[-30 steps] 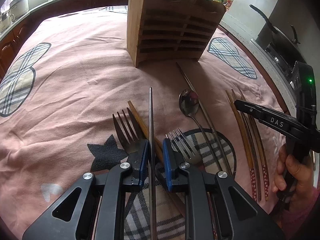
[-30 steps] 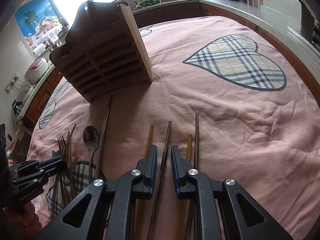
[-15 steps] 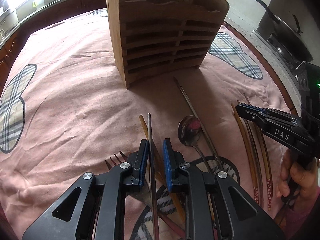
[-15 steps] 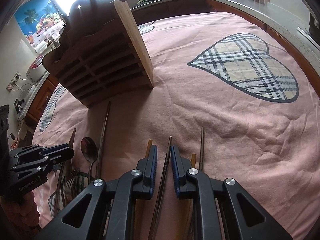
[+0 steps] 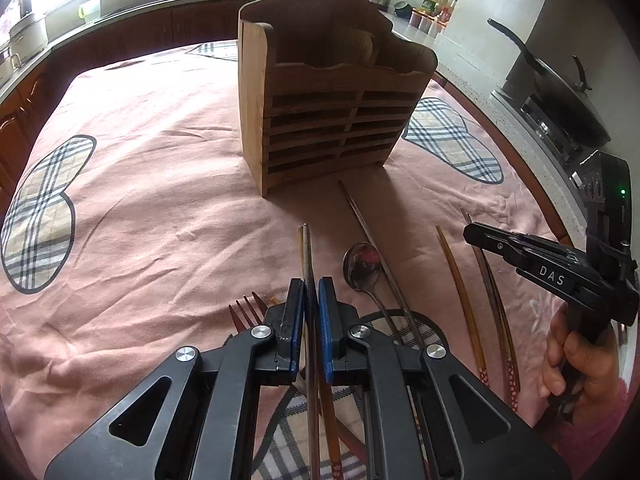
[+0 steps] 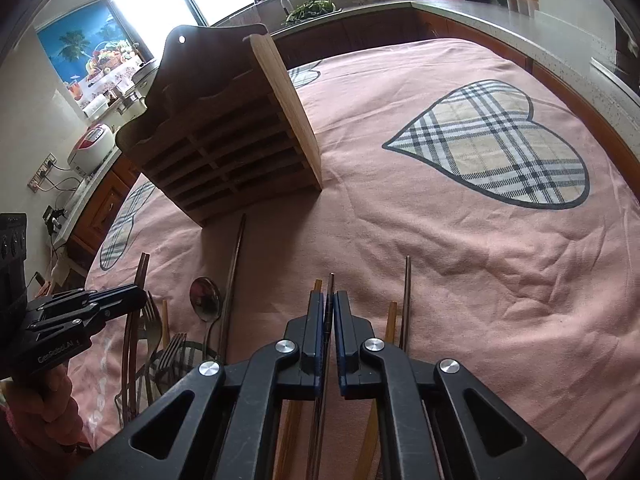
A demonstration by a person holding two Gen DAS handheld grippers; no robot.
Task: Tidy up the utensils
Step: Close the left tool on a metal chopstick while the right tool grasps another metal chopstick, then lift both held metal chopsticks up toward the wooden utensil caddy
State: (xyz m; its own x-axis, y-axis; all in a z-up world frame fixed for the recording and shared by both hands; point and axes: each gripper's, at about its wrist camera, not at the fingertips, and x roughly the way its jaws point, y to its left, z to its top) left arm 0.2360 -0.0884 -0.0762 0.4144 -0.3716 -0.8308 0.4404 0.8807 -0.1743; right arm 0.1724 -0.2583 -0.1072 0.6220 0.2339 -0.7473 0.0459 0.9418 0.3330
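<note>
A wooden slotted utensil holder (image 5: 324,120) stands upright on the pink cloth; it also shows in the right wrist view (image 6: 224,148). My left gripper (image 5: 311,284) is shut on a metal chopstick (image 5: 306,248) and holds it pointing toward the holder. My right gripper (image 6: 328,298) is shut on a dark chopstick (image 6: 330,284); the gripper also shows at the right of the left wrist view (image 5: 472,230). A spoon (image 5: 362,268), a fork (image 5: 248,312) and several chopsticks (image 5: 460,284) lie on the cloth.
The pink cloth (image 5: 140,208) with plaid hearts covers the table. Another long metal chopstick (image 5: 368,224) lies in front of the holder. A stove with a pan (image 5: 560,100) is at the right. Counters run along the far side.
Both grippers closed onto their chopsticks and lifted, moving forward toward the holder. The holder looks nearer and more upright in the left wrist view.
</note>
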